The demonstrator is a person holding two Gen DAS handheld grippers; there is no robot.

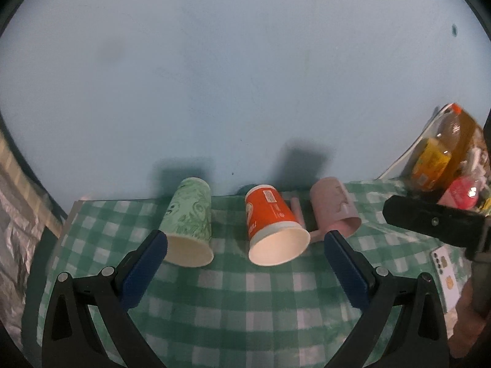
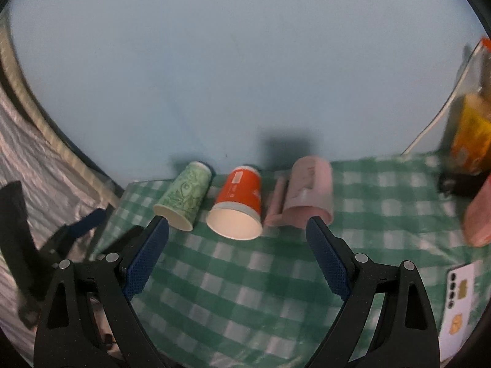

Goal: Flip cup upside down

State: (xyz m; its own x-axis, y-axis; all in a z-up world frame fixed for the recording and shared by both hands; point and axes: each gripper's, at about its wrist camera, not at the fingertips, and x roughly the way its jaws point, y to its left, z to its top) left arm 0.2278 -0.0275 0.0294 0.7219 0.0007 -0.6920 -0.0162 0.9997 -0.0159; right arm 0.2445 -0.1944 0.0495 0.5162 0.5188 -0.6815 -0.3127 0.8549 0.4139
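Note:
Three cups lie on their sides in a row on the green checked tablecloth (image 1: 245, 300), mouths toward me. A green patterned paper cup (image 1: 188, 220) is on the left, an orange paper cup (image 1: 273, 224) in the middle, a pink mug with a handle (image 1: 334, 208) on the right. They also show in the right wrist view: green cup (image 2: 184, 196), orange cup (image 2: 239, 202), pink mug (image 2: 310, 191). My left gripper (image 1: 245, 242) is open and empty just short of the orange cup. My right gripper (image 2: 237, 227) is open and empty in front of the orange cup.
A light blue wall stands right behind the cups. At the right are a bottle of amber drink (image 1: 445, 150), a pink pack (image 1: 460, 193) and a white phone (image 1: 448, 279) near the table's right edge. The table's left edge (image 2: 113, 205) drops to a grey cloth.

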